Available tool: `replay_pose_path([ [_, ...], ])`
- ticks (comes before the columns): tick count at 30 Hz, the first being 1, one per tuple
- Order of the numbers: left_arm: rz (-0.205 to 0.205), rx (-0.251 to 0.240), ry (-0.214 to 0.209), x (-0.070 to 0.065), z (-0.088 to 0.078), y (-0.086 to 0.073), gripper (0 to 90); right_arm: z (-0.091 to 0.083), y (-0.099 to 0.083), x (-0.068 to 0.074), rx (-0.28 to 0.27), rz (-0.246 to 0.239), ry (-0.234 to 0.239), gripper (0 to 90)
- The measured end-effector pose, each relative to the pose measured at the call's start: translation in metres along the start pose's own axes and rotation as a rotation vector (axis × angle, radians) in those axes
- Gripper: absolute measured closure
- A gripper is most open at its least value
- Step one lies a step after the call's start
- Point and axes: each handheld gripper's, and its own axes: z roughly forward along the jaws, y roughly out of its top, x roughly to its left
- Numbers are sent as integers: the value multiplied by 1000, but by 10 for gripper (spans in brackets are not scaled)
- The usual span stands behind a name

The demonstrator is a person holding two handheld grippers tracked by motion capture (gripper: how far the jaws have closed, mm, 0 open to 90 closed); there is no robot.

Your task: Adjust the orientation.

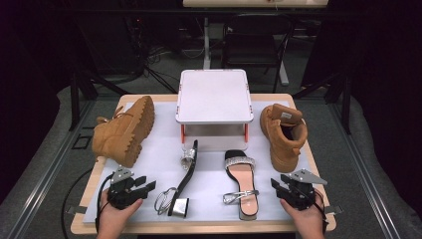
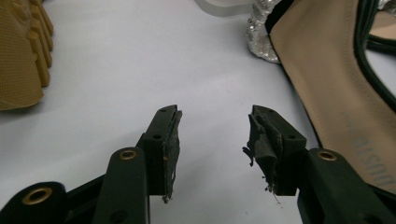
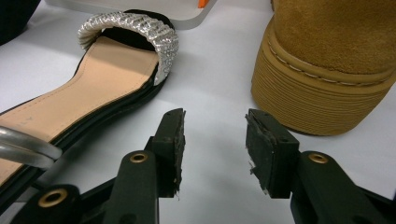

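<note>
Two tan boots and two black sandals with silver straps lie on a white mat (image 1: pixel 159 159). The left boot (image 1: pixel 122 130) lies on its side; the right boot (image 1: pixel 283 134) stands upright. One sandal (image 1: pixel 185 177) lies on its edge left of centre, the other (image 1: pixel 242 185) rests flat. My left gripper (image 1: pixel 144 185) is open near the front left, with that tilted sandal (image 2: pixel 327 79) to its right and the boot sole (image 2: pixel 21 56) far left. At the front right my right gripper (image 1: pixel 276 183) is open, facing the flat sandal (image 3: pixel 107 79) and the boot heel (image 3: pixel 322 74).
A white raised stand (image 1: pixel 214 97) on short legs sits at the back centre of the table. The wooden table edge (image 1: pixel 199 229) runs along the front. Dark floor, cables and a chair lie beyond the table.
</note>
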Motion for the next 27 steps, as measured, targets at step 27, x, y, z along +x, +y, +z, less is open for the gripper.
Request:
replay_pose_path([
  [27, 19, -12, -7, -18, -15, 11, 535, 0, 0, -4, 22, 53, -43, 474],
])
